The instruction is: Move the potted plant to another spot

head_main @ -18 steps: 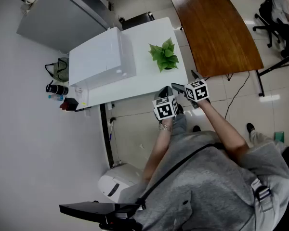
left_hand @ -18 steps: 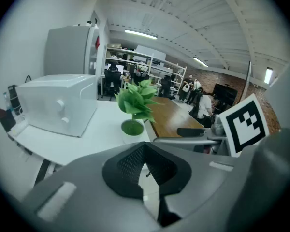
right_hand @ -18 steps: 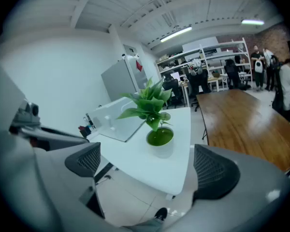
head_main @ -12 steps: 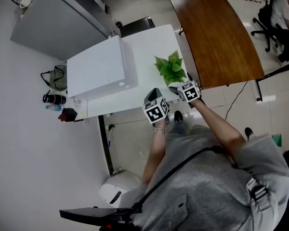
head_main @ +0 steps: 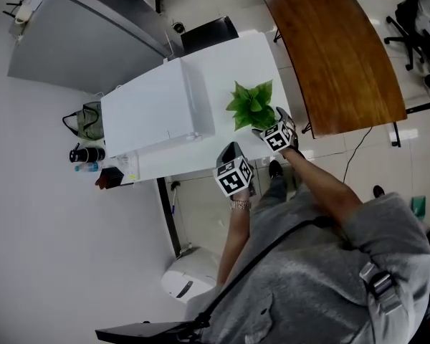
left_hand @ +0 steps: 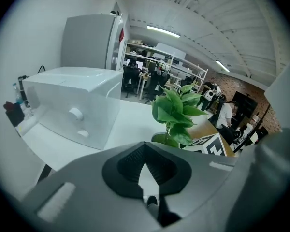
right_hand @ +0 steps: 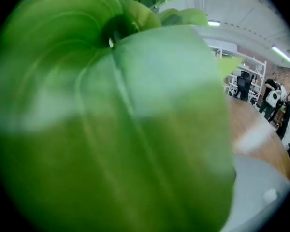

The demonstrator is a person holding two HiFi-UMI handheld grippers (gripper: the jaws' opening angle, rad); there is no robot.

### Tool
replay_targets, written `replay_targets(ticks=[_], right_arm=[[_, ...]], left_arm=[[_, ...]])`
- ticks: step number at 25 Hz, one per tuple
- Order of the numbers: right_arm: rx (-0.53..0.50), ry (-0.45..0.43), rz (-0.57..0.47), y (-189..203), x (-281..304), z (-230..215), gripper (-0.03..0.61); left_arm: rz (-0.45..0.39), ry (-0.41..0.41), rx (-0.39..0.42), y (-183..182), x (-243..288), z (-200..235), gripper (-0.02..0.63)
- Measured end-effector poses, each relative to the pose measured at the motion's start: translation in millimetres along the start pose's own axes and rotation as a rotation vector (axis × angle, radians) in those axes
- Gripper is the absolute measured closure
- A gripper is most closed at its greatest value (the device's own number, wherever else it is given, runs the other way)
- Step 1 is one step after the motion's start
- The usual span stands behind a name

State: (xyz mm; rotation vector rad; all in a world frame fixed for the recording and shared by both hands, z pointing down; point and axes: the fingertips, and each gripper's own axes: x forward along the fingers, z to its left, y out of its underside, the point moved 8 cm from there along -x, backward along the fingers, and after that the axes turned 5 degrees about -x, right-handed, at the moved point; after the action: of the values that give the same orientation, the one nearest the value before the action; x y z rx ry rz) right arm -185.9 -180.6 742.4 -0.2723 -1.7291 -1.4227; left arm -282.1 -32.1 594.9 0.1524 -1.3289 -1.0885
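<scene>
The potted plant [head_main: 252, 106] stands on the white table [head_main: 251, 56], at 3 o'clock of the white box [head_main: 154, 113]. At its 5 o'clock the right gripper [head_main: 271, 131] has its jaws wide apart, probably holding nothing; leaves cover its view. The left gripper [head_main: 230, 153] is closed and empty.

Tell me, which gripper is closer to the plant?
Right. The right gripper is in among the leaves of the plant, on its near side. The left gripper sits by the edge of the table, apart from the plant.

potted plant [head_main: 252, 105] on table [head_main: 231, 59], box [head_main: 154, 113] left
</scene>
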Motion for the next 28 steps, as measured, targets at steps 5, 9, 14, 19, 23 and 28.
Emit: replay_targets(ticks=[5,9,14,19,23,28], right_arm=[[-0.068,-0.043,-0.051,-1.5,11.0,2.4,0.084],[-0.077,-0.054,-0.111,2.3,4.4,-1.2,0.094],[-0.018,-0.030,-0.171,13.8,-12.5,-31.6,0.098],[0.078,0.060,-0.221,34.5,-37.0,-81.2,0.098],[0.187,0.221,-0.206,76.3,-69.4,-151.6,0.098],[0.277,0.371,-0.142,133.3,-92.1,-228.9,0.098]], left_arm=[[0.007,-0.020,0.003,-6.2,8.3,-0.9,0.598],[0.016,-0.024,0.000,-9.8,17.0,-3.3,0.598],[0.032,0.005,0.028,-15.0,37.4,-21.2,0.598],[0.055,0.064,0.092,-18.2,57.7,-56.7,0.597],[0.076,0.123,0.158,-19.3,68.6,-90.6,0.598],[0.110,0.167,0.229,-11.5,76.1,-123.4,0.598]])
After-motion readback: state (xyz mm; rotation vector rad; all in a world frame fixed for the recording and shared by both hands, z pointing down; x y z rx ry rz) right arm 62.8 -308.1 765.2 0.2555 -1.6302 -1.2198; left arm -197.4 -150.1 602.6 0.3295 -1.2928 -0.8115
